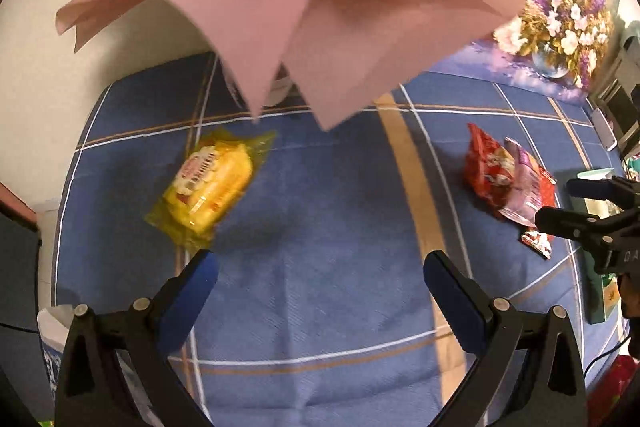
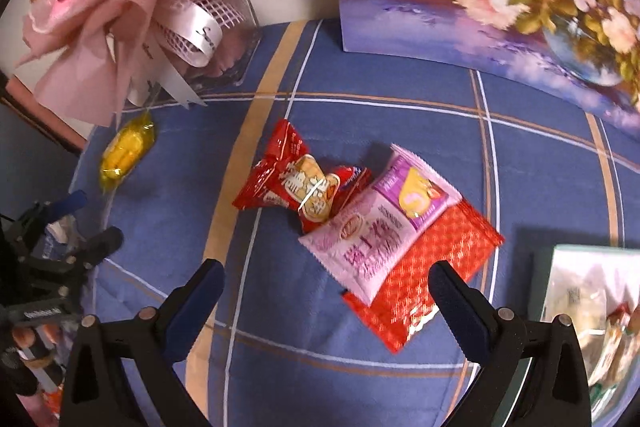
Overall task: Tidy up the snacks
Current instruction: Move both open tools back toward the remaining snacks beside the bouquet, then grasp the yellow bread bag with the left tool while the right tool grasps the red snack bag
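Green box (image 2: 560,255) holds wrapped snacks (image 2: 592,311); both tongs spread, empty

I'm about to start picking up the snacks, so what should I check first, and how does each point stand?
1. Left hand-held gripper open, empty: ok.
2. Right hand-held gripper open, empty: ok.
3. Yellow snack lies alone on the blue cloth: ok.
4. Pink packet separate from others: not ok, it overlaps the red packet and twisted red snack.
5. Box has room: cannot tell.

Two red packets (image 2: 296,179), one pink packet (image 2: 376,227), one yellow packet (image 2: 126,151).
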Action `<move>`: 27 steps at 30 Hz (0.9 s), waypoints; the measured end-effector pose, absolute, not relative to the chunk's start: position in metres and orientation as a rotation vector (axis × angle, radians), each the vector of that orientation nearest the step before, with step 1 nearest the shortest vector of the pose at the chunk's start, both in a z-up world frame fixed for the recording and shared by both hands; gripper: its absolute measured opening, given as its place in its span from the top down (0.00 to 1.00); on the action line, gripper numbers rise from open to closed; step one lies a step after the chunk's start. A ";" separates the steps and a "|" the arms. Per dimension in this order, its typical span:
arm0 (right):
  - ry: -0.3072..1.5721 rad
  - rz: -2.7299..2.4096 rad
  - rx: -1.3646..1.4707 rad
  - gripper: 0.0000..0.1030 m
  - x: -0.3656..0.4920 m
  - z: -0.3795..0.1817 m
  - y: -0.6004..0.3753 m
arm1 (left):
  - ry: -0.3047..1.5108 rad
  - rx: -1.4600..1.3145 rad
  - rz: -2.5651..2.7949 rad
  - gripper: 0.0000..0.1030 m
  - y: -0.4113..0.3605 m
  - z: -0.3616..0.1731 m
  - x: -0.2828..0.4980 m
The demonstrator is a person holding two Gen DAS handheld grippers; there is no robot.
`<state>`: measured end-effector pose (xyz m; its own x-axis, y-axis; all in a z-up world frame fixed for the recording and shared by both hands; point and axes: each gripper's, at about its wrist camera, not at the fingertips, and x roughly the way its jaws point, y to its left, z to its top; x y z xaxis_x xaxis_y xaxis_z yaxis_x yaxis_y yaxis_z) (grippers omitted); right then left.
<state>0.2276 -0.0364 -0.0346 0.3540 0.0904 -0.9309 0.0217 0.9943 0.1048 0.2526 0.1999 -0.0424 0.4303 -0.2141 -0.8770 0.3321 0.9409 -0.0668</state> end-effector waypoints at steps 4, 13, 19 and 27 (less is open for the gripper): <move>1.225 0.051 0.084 0.00 0.242 -0.040 -0.032 | 1.072 0.100 -0.337 0.01 0.214 -0.043 0.264; 1.269 0.032 -0.015 0.01 0.269 -0.061 -0.024 | 1.083 0.091 -0.316 0.01 0.229 -0.052 0.292; 1.264 0.025 -0.046 0.01 0.280 -0.066 -0.019 | 1.089 0.104 -0.306 0.01 0.234 -0.058 0.312; 1.254 0.050 -0.071 0.09 0.298 -0.066 -0.003 | 1.097 0.126 -0.290 0.01 0.240 -0.071 0.323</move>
<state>0.2982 -0.0030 -0.0659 0.3112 -0.0009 -0.9504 -0.0772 0.9967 -0.0262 0.3235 0.2395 -0.0710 0.4231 -0.1690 -0.8902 0.2924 0.9554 -0.0423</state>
